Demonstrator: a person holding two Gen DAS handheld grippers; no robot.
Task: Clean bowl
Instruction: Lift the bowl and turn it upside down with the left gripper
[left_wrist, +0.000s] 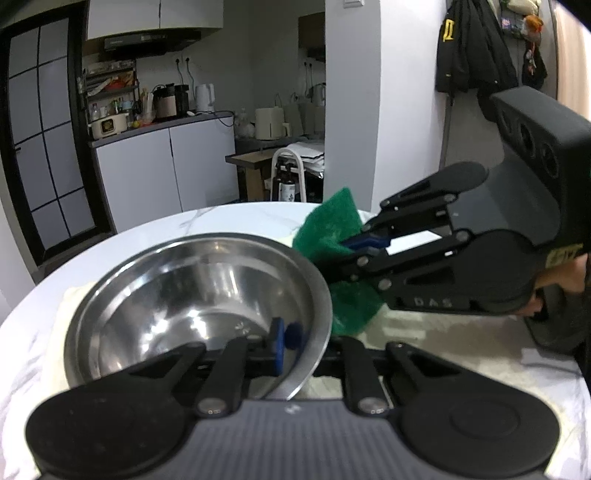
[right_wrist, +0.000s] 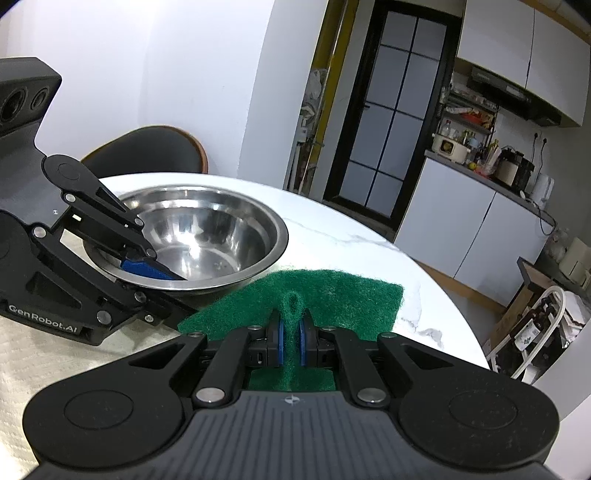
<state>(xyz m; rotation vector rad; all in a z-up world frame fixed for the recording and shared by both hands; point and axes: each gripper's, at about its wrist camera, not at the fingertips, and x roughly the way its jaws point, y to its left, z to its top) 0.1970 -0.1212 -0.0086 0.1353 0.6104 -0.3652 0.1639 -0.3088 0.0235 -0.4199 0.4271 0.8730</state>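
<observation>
Bowl on desk is being clamped at its near rim by left gripper fingers; scouring pad is being pinched by right gripper. Rim grip should be kept firm while pad is being pressed inside.

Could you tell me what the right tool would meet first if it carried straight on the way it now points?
Probably the marble table, just right of the steel bowl: the right tool, shut on the green scouring pad, points downward past the bowl's rim. Depth is uncertain.
</observation>
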